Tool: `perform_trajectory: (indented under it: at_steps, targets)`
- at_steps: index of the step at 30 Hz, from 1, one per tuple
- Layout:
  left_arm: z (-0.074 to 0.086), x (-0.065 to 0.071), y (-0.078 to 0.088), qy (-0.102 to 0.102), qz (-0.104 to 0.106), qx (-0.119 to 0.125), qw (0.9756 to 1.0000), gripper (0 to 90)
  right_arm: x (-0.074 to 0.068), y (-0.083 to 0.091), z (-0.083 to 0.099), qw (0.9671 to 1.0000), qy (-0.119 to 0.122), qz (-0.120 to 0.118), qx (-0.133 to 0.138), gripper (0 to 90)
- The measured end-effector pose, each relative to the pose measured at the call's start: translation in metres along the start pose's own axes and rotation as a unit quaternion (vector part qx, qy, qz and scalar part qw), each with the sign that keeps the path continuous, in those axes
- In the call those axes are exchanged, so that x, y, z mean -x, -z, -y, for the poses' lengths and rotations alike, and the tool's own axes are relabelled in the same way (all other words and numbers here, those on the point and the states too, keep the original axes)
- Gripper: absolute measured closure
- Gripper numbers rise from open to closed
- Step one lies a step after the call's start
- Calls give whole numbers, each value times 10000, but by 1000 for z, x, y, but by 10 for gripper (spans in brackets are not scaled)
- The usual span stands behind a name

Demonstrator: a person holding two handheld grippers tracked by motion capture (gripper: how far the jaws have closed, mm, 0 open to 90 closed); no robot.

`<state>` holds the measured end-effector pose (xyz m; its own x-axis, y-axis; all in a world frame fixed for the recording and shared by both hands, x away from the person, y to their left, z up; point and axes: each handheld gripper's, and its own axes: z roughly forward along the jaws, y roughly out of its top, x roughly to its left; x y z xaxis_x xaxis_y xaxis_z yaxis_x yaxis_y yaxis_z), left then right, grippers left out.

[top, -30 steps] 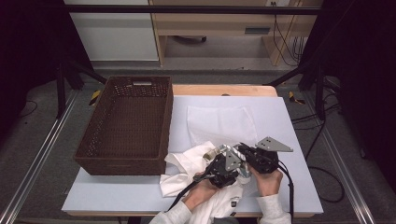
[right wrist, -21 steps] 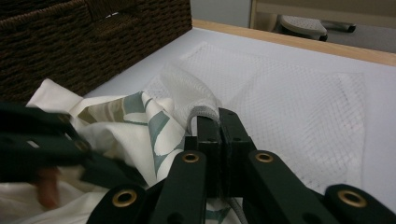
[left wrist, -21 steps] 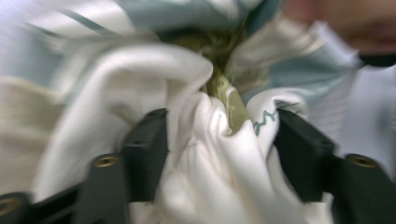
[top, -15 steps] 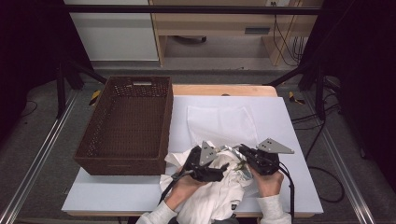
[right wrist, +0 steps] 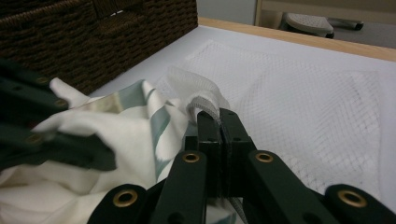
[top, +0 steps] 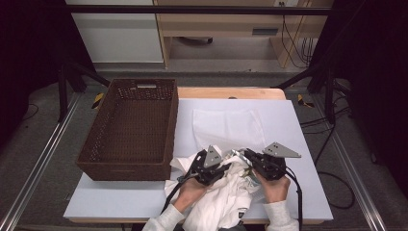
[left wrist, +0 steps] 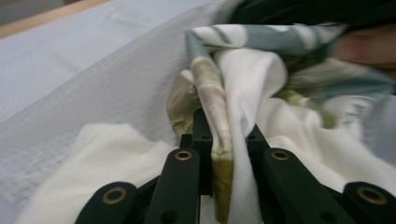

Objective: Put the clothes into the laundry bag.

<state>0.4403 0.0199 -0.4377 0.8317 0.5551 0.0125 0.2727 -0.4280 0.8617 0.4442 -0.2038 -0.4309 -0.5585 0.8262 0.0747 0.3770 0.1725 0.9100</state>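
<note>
In the lower centre of the high view, a crumpled white cotton garment with a green and beige print lies bunched at the near edge of the pale blue table, partly over the lower edge of a flat white mesh laundry bag spread in the middle of the frame. The left gripper sits on the bundle, and its jaws have just been closing; in the left gripper view its fingers are clenched on a beige-printed fold of the garment. Just to its right, the right gripper has its fingers pressed together on a grey band at the mesh bag's gathered edge, which lifts off the table. A dark brown woven rectangular basket stands at the left of the frame, near the garment.
</note>
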Motion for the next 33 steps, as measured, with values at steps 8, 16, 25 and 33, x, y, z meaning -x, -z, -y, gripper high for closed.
perform_trajectory:
  at_steps: [8,16,25,33]
  targets:
    - [3,15,-20,-450,7,-321,9985,804,-2,-1,-1,10000,-36,-82,11,887]
    - [4,16,-43,-755,-409,-904,9922,805,-4,5,-6,9998,61,-154,146,887]
    - [0,-6,-20,299,110,-2,9995,528,-1,9,-6,9998,50,-99,184,886]
    - [-9,14,-25,-296,145,-13,9995,820,-2,3,-3,9998,74,-105,134,887]
